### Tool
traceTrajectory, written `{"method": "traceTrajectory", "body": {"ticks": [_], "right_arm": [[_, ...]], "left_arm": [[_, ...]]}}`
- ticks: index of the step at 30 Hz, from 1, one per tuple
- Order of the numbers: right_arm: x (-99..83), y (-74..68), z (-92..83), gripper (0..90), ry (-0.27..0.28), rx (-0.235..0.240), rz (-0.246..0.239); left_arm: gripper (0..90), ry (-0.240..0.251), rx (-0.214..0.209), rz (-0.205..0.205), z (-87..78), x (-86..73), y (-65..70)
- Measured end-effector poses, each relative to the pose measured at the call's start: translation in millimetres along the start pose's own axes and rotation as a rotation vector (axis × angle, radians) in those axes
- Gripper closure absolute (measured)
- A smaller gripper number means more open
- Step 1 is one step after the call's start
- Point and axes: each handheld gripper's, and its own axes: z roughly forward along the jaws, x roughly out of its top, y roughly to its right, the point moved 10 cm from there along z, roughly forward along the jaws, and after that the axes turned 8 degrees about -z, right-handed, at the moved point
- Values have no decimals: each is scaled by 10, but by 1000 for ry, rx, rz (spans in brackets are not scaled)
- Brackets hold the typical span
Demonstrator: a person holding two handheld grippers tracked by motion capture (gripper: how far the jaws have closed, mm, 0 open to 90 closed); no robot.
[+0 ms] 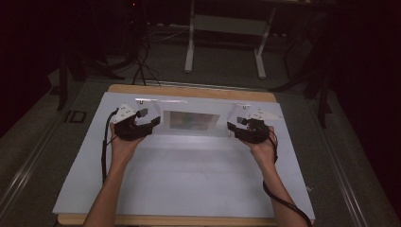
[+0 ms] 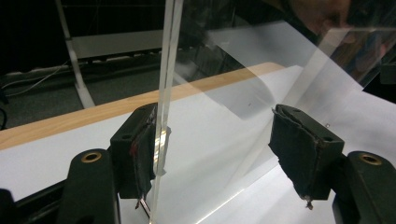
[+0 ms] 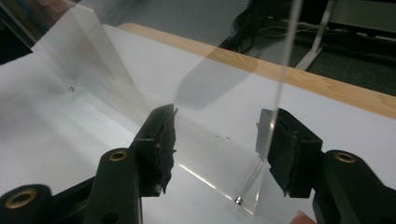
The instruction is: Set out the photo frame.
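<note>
The clear acrylic box (image 1: pixel 194 122) stood at twelve o'clock on the white tabletop (image 1: pixel 189 179). I had my left gripper (image 1: pixel 150 121) at its nine o'clock end and right gripper (image 1: pixel 235 126) at three o'clock, both released, each straddling a wall.

Clear glossy acrylic box (image 1: pixel 193 120) with smooth see-through walls and small shiny metal screws (image 3: pixel 238 200), sitting on a matt white sheet (image 1: pixel 189 175) over a wood-edged table (image 1: pixel 189 91); matt black plastic grippers, left gripper (image 2: pixel 212 140) and right gripper (image 3: pixel 217 140), have rough, frayed dark pads (image 2: pixel 292 144) and brass-looking eyelets (image 2: pixel 91 157).
</note>
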Motion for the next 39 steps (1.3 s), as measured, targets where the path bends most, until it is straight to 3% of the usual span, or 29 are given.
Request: {"method": "traceTrajectory", "body": {"ticks": [14,16,26,28,31,39], "right_arm": [[17,44,72,459,15,-18,-15],[19,58,97,462,26,-38,-43],[50,98,149,468,37,-84,-64],[47,99,155,468,52,-93,-61],[48,102,161,468,62,-101,-62],[63,115,174,468,45,-106,-55]], "left_arm": [[337,29,29,-37,99,-54,-60],[341,22,41,-33,110,-50,-71],[343,-9,96,25,187,-24,-109],[337,-27,117,58,198,-30,-111],[338,-55,120,59,205,-17,-117],[339,-64,130,50,210,-10,-120]]}}
